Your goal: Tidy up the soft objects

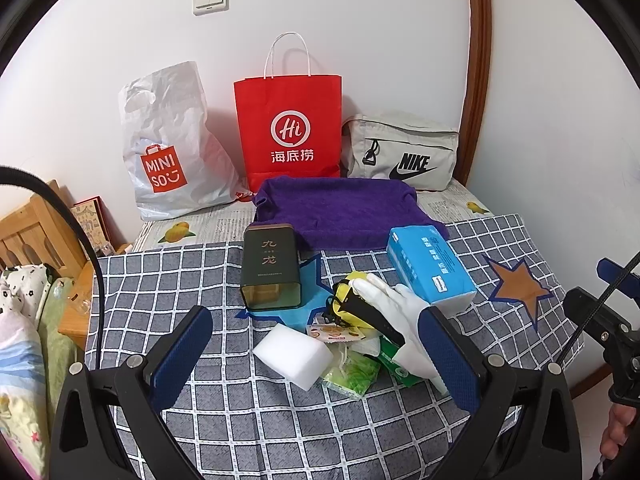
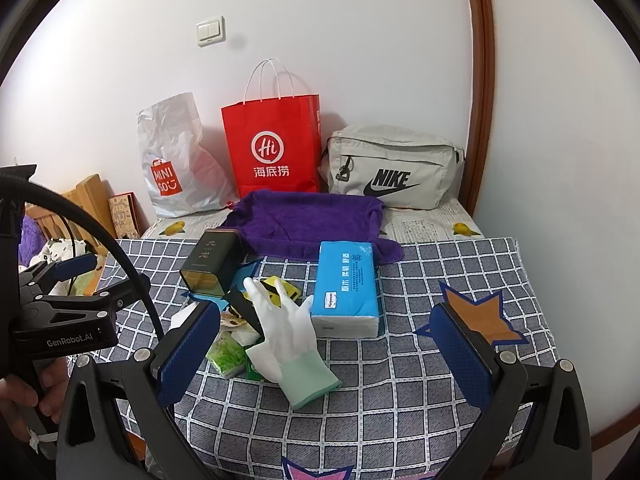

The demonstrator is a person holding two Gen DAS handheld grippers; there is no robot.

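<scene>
A white glove (image 1: 394,312) (image 2: 286,328) with a green cuff lies on a pile of small packets in the middle of the checked cloth. A white sponge block (image 1: 294,354) lies at the pile's left. A blue tissue pack (image 1: 430,266) (image 2: 346,288) lies to the right. A purple towel (image 1: 344,210) (image 2: 312,222) is spread behind. My left gripper (image 1: 316,360) is open, just short of the sponge and glove. My right gripper (image 2: 326,354) is open, with the glove's cuff between its fingers' line.
A dark tea tin (image 1: 270,268) (image 2: 210,266) stands left of the pile. At the wall stand a Miniso plastic bag (image 1: 168,148), a red paper bag (image 1: 290,128) and a grey Nike bag (image 1: 404,152). A wooden bed frame (image 1: 32,232) is at left.
</scene>
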